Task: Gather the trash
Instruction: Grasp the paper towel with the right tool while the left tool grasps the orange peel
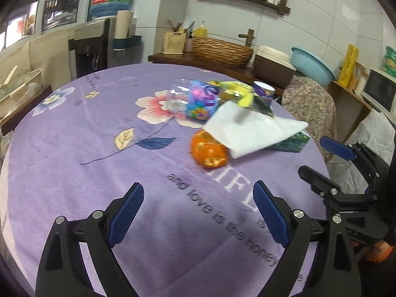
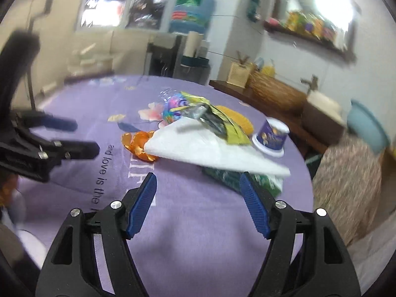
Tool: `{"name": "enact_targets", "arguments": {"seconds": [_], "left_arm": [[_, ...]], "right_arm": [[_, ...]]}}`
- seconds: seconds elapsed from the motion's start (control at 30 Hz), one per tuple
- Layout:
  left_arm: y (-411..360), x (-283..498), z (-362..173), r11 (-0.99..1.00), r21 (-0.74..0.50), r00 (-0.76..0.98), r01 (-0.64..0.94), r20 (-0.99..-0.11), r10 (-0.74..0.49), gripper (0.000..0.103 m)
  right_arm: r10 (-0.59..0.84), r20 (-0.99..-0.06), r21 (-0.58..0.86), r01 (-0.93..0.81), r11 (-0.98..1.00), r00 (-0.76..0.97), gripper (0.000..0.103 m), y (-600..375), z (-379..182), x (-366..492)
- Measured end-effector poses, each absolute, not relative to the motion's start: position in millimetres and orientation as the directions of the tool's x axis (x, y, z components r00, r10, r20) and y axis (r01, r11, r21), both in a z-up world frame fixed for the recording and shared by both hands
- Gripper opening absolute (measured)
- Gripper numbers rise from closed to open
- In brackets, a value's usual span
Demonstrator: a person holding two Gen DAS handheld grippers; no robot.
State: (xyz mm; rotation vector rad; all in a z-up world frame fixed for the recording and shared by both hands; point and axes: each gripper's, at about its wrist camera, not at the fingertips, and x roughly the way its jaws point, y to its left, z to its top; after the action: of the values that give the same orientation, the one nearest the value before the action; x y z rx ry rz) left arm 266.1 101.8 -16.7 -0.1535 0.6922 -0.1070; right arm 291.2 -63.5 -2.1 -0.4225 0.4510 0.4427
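Both the left gripper [image 1: 198,212] and the right gripper [image 2: 198,203] hold their fingers wide and empty over the purple desk [image 1: 74,173], the trash pile [image 1: 222,113] lying mid-frame beyond them.

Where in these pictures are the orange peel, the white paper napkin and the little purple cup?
orange peel [image 1: 209,152]: left wrist view, middle of the peel.
white paper napkin [image 1: 252,128]: left wrist view, its flat middle.
purple cup [image 2: 272,136]: right wrist view, its printed side wall.

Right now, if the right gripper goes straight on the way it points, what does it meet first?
Probably the white napkin, or the green packet under its edge; depth is unclear. The right gripper is open and empty.
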Motion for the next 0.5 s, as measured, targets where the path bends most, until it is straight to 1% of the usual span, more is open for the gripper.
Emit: {"name": "enact_targets", "arguments": {"seconds": [0.13,0.23,0.3,0.37,0.4,0.47,0.5], "left_arm": [[119,273,-20,0.982,-0.185,0.746,0.033,-0.649,-0.147,0.088],[122,277,-24,0.983,-0.181,0.726,0.039,-0.67,-0.152,0.087],[121,281,-27,0.981,-0.186,0.713,0.048,-0.682,-0.165,0.086],[119,284,-28,0.979,-0.195,0.706,0.057,-0.685,-0.178,0.084],[117,285,-29,0.978,-0.198,0.704,0.061,-0.686,-0.183,0.083],[113,290,-29,0.978,-0.197,0.702,0.068,-0.687,-0.187,0.082],[111,292,-30,0.978,-0.197,0.702,0.07,-0.687,-0.189,0.08]], "right_arm": [[0.266,-0.48,-0.456,-0.497,0.738,0.836,0.072,-32,-13,308],[0.231,-0.482,-0.528,-0.491,0.693,0.845,0.072,-19,-24,324],[0.213,-0.468,-0.565,-0.476,0.674,0.858,0.069,-13,-28,331],[0.218,-0.462,-0.555,-0.472,0.685,0.859,0.054,-11,-25,337],[0.215,-0.459,-0.552,-0.467,0.691,0.862,0.049,-11,-23,339],[0.228,-0.466,-0.536,-0.478,0.696,0.855,0.028,-8,-20,341],[0.239,-0.471,-0.525,-0.488,0.697,0.849,0.023,-8,-18,341]]}}
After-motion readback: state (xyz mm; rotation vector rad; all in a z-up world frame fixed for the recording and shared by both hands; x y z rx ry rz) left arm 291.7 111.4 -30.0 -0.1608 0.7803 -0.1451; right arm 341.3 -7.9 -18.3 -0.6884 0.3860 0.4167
